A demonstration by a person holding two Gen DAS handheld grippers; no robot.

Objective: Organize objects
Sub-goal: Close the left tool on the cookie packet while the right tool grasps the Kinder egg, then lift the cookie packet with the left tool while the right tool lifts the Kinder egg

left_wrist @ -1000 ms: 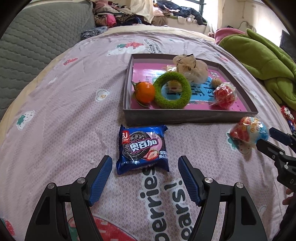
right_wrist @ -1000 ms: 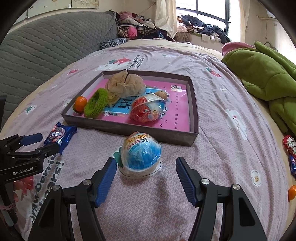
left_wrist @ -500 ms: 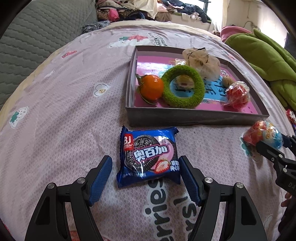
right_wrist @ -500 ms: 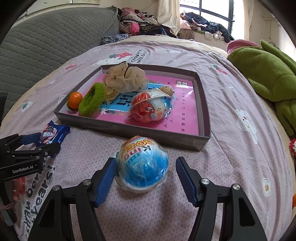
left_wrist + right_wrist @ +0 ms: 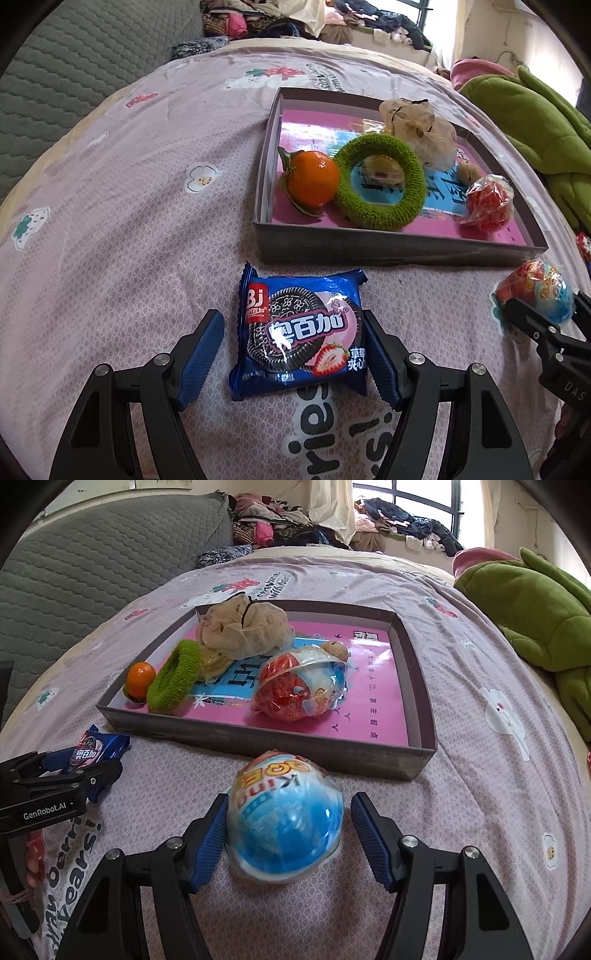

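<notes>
The shallow grey tray (image 5: pixel 388 249) sits on the bedspread. Just before it, the blue cookie packet (image 5: pixel 301 334) lies between the wide-spread left gripper (image 5: pixel 293 352); the wrapped toy egg (image 5: pixel 284 819) lies between the wide right gripper (image 5: pixel 288 840), perhaps touching 1 pad.

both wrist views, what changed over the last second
Both tools moved forward. The left tool now straddles the cookie packet, and the right tool straddles the blue egg toy. Both are open; neither has closed on anything. The packet and egg stayed on the bedspread, and the tray contents did not move.
</notes>
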